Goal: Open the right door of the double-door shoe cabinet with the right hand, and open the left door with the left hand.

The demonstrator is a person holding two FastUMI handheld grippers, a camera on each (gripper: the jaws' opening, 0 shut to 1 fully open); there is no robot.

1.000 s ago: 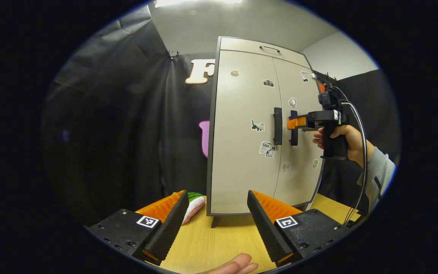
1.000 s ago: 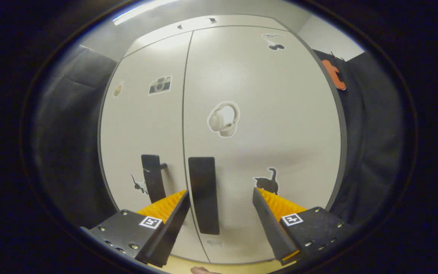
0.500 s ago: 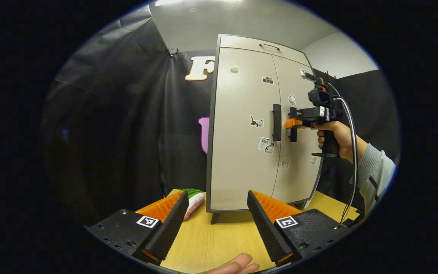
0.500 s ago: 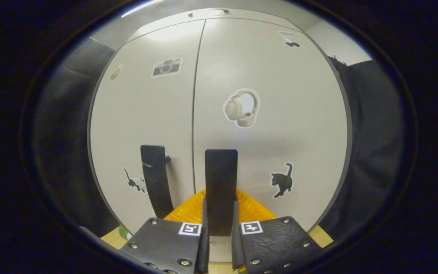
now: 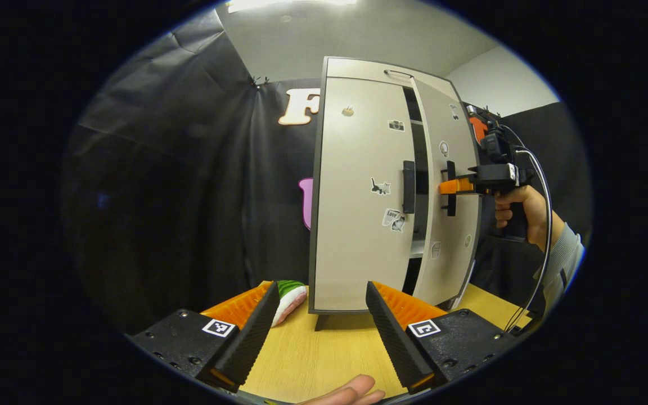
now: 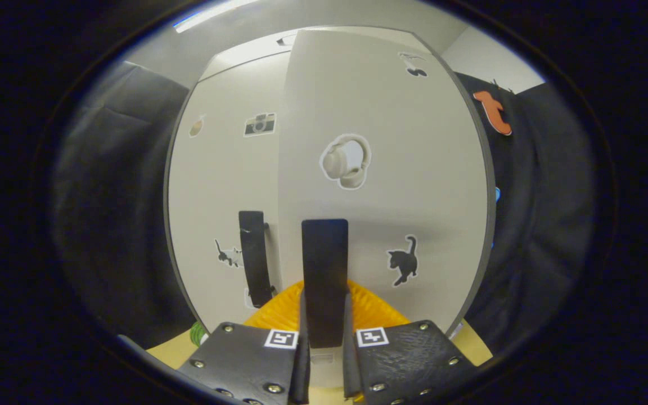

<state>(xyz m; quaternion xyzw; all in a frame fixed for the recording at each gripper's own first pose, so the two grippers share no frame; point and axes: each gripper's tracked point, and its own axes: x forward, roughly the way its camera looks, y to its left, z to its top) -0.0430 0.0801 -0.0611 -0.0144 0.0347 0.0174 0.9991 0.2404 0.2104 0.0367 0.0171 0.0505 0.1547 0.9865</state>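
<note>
A pale grey shoe cabinet (image 5: 358, 169) with stickers stands on the wooden table (image 5: 324, 354). Its right door (image 5: 450, 225) stands slightly ajar, with a dark gap and shelves showing beside it. The left door (image 5: 358, 236) is closed, its black handle (image 5: 408, 187) untouched. My right gripper (image 6: 324, 332) is shut on the right door's black handle (image 6: 324, 270). In the left gripper view that gripper (image 5: 452, 187), held by a hand (image 5: 521, 211), pinches the handle (image 5: 450, 188). My left gripper (image 5: 319, 315) is open, low over the table, well back from the cabinet.
A green, white and pink soft item (image 5: 287, 295) lies on the table by the cabinet's left corner. A cable (image 5: 540, 236) hangs from the right gripper. A fingertip (image 5: 352, 391) shows at the bottom edge. Black cloth walls surround the booth.
The right gripper shut on the right door's handle, then pulled the door partly away from the cabinet. The left gripper has stayed in place.
</note>
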